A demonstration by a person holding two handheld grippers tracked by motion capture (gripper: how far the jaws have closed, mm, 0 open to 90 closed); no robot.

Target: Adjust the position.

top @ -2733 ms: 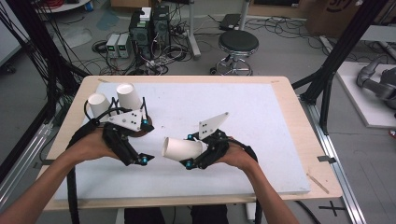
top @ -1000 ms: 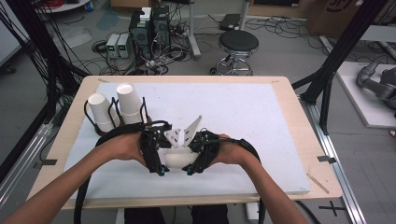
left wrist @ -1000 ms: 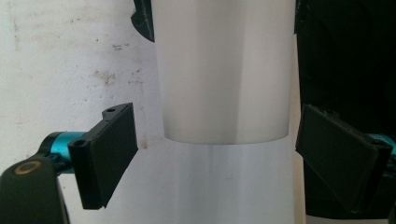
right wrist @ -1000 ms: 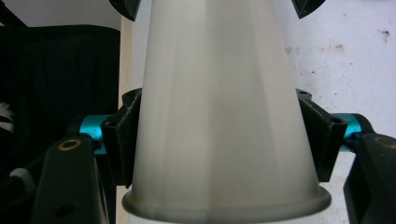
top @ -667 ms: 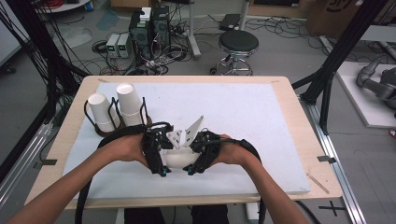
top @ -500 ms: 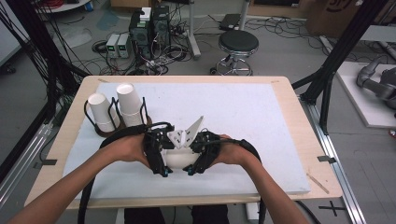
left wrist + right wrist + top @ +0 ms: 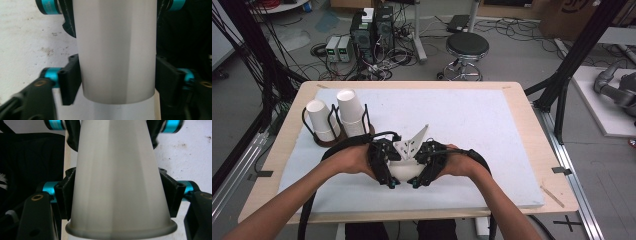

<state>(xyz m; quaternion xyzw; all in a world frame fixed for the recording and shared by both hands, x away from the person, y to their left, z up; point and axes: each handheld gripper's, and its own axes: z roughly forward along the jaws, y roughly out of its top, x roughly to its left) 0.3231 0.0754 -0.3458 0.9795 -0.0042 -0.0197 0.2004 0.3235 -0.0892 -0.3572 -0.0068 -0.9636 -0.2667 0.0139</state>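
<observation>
A white paper cup (image 7: 402, 172) lies on its side just above the white mat (image 7: 472, 115), near the table's front middle. My left gripper (image 7: 387, 177) and right gripper (image 7: 419, 177) face each other across it. In the left gripper view the left gripper (image 7: 117, 80) is shut on the cup (image 7: 115, 50) close to its base edge. In the right gripper view the right gripper (image 7: 118, 196) is shut on the cup (image 7: 117, 170) just behind its rolled rim. The other gripper's teal-tipped jaws grip farther along the cup in each gripper view.
A dark wire cup holder (image 7: 337, 135) at the mat's left rear carries two upturned white cups (image 7: 319, 117) (image 7: 352, 110). Cables trail from both grippers toward the front edge. A stool (image 7: 467, 47) and computer boxes stand on the floor beyond the table.
Earlier the right gripper alone held the cup while the left gripper sat apart at the left. The left gripper has since moved in and shut on the cup; the last second shows hardly any motion.
</observation>
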